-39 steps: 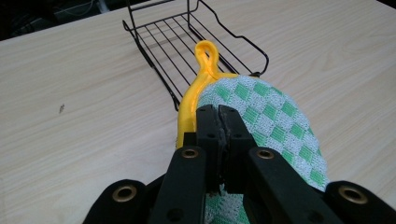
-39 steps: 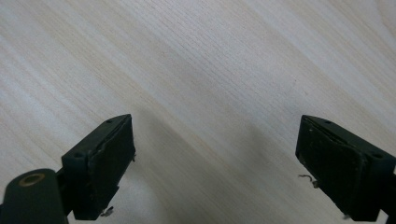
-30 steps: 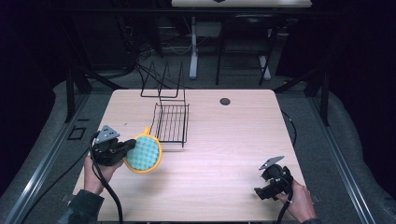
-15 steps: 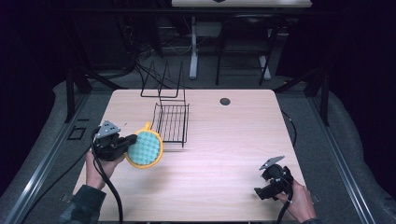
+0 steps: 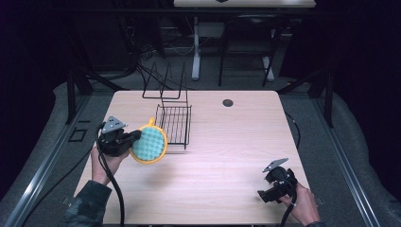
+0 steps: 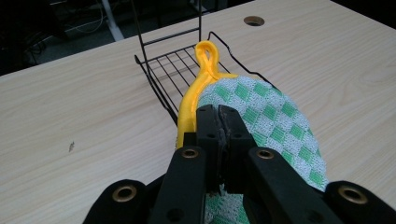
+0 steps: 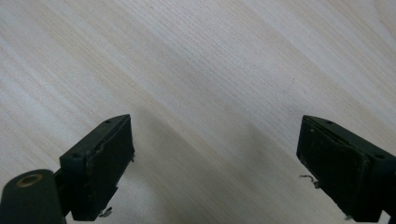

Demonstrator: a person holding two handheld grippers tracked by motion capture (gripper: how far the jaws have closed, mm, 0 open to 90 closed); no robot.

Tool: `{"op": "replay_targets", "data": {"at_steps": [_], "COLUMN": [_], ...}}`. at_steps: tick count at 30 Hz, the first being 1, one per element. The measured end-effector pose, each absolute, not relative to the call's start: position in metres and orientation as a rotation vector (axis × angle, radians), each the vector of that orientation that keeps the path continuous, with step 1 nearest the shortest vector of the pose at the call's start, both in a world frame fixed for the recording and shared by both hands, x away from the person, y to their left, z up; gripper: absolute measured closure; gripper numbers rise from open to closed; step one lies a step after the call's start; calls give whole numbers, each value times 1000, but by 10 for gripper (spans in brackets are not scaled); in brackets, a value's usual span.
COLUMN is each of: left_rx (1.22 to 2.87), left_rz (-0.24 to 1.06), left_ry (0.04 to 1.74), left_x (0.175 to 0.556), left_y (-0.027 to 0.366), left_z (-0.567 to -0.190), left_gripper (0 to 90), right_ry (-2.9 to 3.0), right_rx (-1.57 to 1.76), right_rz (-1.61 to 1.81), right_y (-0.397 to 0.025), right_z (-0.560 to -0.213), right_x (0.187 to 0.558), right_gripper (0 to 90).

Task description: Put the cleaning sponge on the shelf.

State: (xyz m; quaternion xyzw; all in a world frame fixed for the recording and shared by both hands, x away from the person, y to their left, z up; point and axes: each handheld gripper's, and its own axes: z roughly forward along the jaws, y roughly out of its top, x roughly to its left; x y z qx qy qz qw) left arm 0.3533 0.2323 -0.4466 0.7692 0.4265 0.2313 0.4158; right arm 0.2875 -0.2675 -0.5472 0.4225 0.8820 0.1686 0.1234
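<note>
The left hand-held gripper (image 5: pixel 126 140) hovers at nine o'clock on the tabletop (image 5: pixel 227 156), jaws pinching a pot holder (image 5: pixel 149 145) held on edge. A wire rack (image 5: pixel 175 124) stands just beyond it. At five o'clock, the right hand-held gripper (image 5: pixel 267 190) rests, jaws spread.

The pot holder (image 5: pixel 149 146) is a round pad of green-and-white checked cloth edged in yellow, with a yellow hanging loop (image 6: pixel 207 52) at one end. It sits left of centre in the high view, held off the table and tilted on edge. In the left gripper view it fills the lower middle, loop pointing up-frame.
</note>
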Motion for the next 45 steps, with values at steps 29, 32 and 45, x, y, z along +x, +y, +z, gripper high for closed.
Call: {"op": "replay_targets", "data": {"at_steps": [29, 32, 45], "left_rx": [1900, 1895, 1865], "left_rz": [583, 584, 596], "left_ry": [1076, 1081, 1093], "left_x": [394, 398, 410], "left_y": [216, 216, 210], "left_z": [-447, -447, -453], "left_gripper": [883, 883, 883], "right_ry": [2577, 2576, 2581], "right_rx": [1224, 1227, 1227], "right_rz": [481, 480, 481], "right_y": [-269, -269, -269], "right_z": [-548, -548, -548], "right_x": [288, 287, 287], "right_gripper": [105, 105, 105]}}
